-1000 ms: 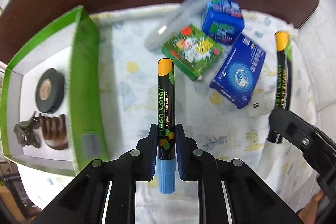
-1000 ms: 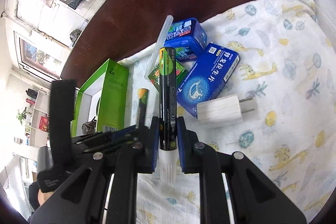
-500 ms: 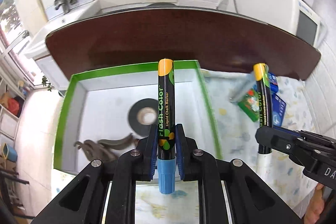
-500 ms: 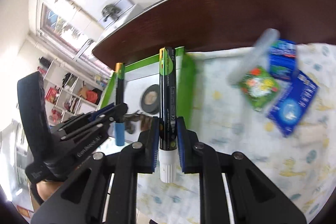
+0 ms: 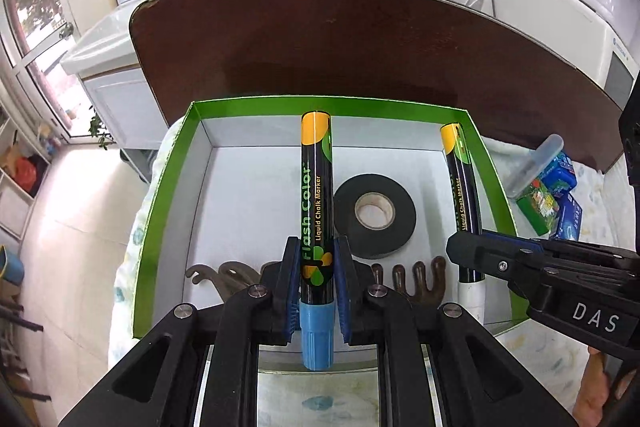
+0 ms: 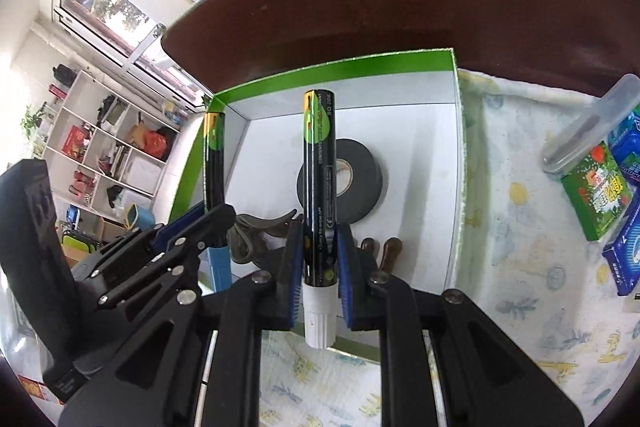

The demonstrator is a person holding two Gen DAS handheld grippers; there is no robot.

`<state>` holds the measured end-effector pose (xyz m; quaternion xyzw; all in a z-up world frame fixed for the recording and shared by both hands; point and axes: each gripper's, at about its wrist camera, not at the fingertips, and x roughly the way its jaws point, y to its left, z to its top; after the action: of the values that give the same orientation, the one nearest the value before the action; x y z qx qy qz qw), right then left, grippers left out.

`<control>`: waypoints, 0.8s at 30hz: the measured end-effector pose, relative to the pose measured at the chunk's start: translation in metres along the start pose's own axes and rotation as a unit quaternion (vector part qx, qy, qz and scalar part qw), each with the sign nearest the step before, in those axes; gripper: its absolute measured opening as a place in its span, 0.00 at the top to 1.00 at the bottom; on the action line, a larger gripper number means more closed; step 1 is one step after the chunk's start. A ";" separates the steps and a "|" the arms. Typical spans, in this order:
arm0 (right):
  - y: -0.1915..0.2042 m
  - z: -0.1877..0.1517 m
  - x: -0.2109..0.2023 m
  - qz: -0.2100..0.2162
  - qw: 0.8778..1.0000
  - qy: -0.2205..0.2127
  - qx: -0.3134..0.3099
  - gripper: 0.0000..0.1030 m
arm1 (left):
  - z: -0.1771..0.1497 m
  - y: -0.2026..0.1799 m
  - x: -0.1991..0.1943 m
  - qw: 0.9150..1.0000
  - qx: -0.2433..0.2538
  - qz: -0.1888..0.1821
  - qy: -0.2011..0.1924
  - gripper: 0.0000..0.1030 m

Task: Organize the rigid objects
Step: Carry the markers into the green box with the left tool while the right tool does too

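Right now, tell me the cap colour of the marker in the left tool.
Blue. The cap sticks out behind the left tool, clearest in the left wrist view.

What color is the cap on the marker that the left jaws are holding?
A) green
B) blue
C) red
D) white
B: in the left wrist view the left gripper pinches a black chalk marker whose cap end is blue; the white-capped marker sits in the right gripper.
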<state>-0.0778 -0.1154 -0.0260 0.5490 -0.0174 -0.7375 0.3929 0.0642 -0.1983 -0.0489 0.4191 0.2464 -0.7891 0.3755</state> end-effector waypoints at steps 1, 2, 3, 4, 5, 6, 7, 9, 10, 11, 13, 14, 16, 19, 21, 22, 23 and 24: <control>0.000 0.000 0.002 -0.004 1.000 0.001 0.000 0.85 | 0.000 0.002 0.001 1.000 -0.001 -0.002 0.001 0.85; 0.002 0.002 0.005 -0.007 1.000 0.002 0.001 0.85 | -0.001 0.003 0.003 1.000 -0.001 -0.004 0.004 0.85; 0.002 0.003 0.006 -0.009 1.000 0.004 0.002 0.85 | -0.001 0.004 0.005 1.000 -0.002 -0.005 0.005 0.85; 0.000 0.003 0.008 -0.012 1.000 0.005 0.003 0.85 | -0.001 0.006 0.006 1.000 -0.003 -0.007 0.006 0.85; 0.000 0.004 0.009 -0.018 1.000 0.005 0.003 0.85 | -0.001 0.006 0.008 1.000 -0.004 -0.009 0.007 0.85; 0.000 0.004 0.010 -0.024 1.000 0.004 0.003 0.85 | -0.001 0.007 0.009 1.000 -0.005 -0.012 0.008 0.85; -0.001 0.005 0.010 -0.031 1.000 0.003 0.004 0.85 | -0.001 0.007 0.010 1.000 -0.005 -0.014 0.009 0.85; 0.000 0.008 0.011 -0.041 0.999 0.003 0.007 0.85 | -0.001 0.004 0.012 1.000 -0.002 -0.017 0.011 0.85; -0.001 0.008 0.012 -0.048 0.999 0.004 0.008 0.85 | -0.002 0.002 0.013 1.000 0.000 -0.019 0.013 0.85; 0.000 0.008 0.014 -0.055 0.998 0.005 0.011 0.84 | -0.002 0.000 0.015 1.000 0.003 -0.022 0.015 0.85; -0.007 0.006 0.014 -0.060 0.998 0.009 0.016 0.83 | -0.003 -0.004 0.018 0.999 0.008 -0.026 0.021 0.85; -0.009 0.006 0.014 -0.061 0.998 0.011 0.018 0.83 | -0.003 -0.006 0.021 0.999 0.009 -0.026 0.025 0.85; -0.012 0.006 0.012 -0.060 0.998 0.011 0.022 0.83 | -0.004 -0.007 0.023 0.999 0.008 -0.021 0.026 0.85; -0.015 0.006 0.005 -0.058 0.998 0.007 0.024 0.83 | -0.002 -0.007 0.020 1.000 0.005 -0.015 0.024 0.85; -0.017 0.006 0.000 -0.054 0.998 0.003 0.025 0.83 | 0.001 -0.007 0.017 1.000 0.000 -0.008 0.022 0.85; -0.018 0.005 -0.003 -0.052 0.998 0.001 0.025 0.83 | 0.002 -0.006 0.015 1.000 -0.002 -0.005 0.020 0.85; -0.018 0.005 -0.004 -0.051 0.998 -0.001 0.024 0.83 | 0.003 -0.006 0.013 1.000 -0.006 -0.003 0.017 0.85; -0.019 0.004 -0.008 -0.049 0.999 -0.003 0.024 0.83 | 0.005 -0.007 0.010 1.000 -0.009 -0.002 0.014 0.85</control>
<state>-0.0912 -0.0993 -0.0267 0.5563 -0.0092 -0.7567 0.3433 0.0525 -0.2010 -0.0544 0.4268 0.2592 -0.7814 0.3742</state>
